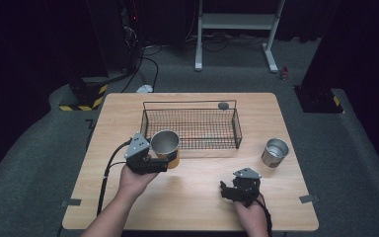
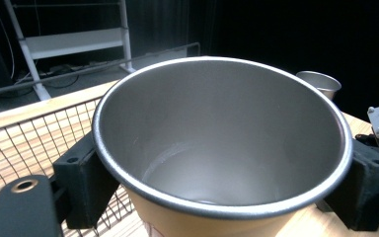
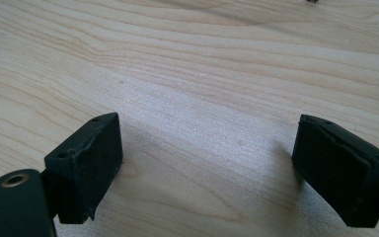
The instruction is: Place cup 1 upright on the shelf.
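Left gripper view showed the left gripper [image 2: 217,182] clamped on the tan cup [image 2: 222,148], one black jaw pressed against each side of the wall just below the metal rim. The grip sat high on the wall, which probably kept the cup upright and its mouth unobstructed. The cup interior appeared empty. In the high view the left gripper [image 1: 159,165] held this cup [image 1: 166,148] at the near left corner of the wire basket [image 1: 192,129]; whether the cup rested on the table [image 1: 187,197] or was raised above it could not be determined. The right gripper [image 3: 207,168] was spread wide, holding nothing, with bare wood grain between its jaws. In the high view it [image 1: 229,190] sat low over the near edge of the table, apparently parked clear of the work. A second, silver cup [image 1: 275,152] stood apart at the right, well away from both grippers.
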The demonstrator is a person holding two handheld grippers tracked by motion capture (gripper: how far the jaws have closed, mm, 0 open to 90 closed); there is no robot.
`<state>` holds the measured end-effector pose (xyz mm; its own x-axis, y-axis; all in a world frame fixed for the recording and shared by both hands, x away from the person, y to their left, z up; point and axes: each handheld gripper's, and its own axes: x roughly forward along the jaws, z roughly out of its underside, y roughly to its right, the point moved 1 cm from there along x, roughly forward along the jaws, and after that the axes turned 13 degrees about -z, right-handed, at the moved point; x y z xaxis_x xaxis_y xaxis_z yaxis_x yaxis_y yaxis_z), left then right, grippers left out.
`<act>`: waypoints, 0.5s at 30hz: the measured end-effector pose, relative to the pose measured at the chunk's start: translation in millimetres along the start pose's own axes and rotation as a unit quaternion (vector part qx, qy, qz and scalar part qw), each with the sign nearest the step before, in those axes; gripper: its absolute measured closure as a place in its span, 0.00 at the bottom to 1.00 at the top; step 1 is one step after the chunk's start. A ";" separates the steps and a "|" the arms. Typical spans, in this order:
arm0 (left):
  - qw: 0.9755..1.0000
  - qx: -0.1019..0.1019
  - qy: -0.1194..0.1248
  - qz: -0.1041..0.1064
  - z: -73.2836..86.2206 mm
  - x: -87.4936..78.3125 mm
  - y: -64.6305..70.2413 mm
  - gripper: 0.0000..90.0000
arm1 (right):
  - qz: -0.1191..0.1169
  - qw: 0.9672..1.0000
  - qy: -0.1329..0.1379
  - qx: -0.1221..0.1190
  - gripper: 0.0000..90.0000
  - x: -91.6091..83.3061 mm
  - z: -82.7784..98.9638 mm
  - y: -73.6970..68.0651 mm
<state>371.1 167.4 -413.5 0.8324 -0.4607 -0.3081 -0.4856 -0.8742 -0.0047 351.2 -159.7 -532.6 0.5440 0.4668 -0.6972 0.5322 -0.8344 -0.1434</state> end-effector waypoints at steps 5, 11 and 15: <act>1.000 -0.009 0.006 0.000 -5.8 3.7 0.7 0.16 | 0.000 1.000 0.000 0.000 0.13 0.0 0.0 0.0; 1.000 -0.004 0.008 0.001 -12.0 5.7 3.8 0.16 | 0.000 1.000 0.001 0.000 0.13 -0.1 0.2 0.0; 1.000 -0.002 0.007 -0.002 -16.3 10.4 4.8 0.16 | -0.003 1.000 0.000 -0.003 0.13 -0.4 0.3 0.6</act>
<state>381.8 156.0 -401.2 0.8380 -0.4598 -0.2938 -0.4818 -0.8763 -0.0029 351.1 -160.5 -532.7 0.5416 0.4718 -0.6958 0.5386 -0.8302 -0.1437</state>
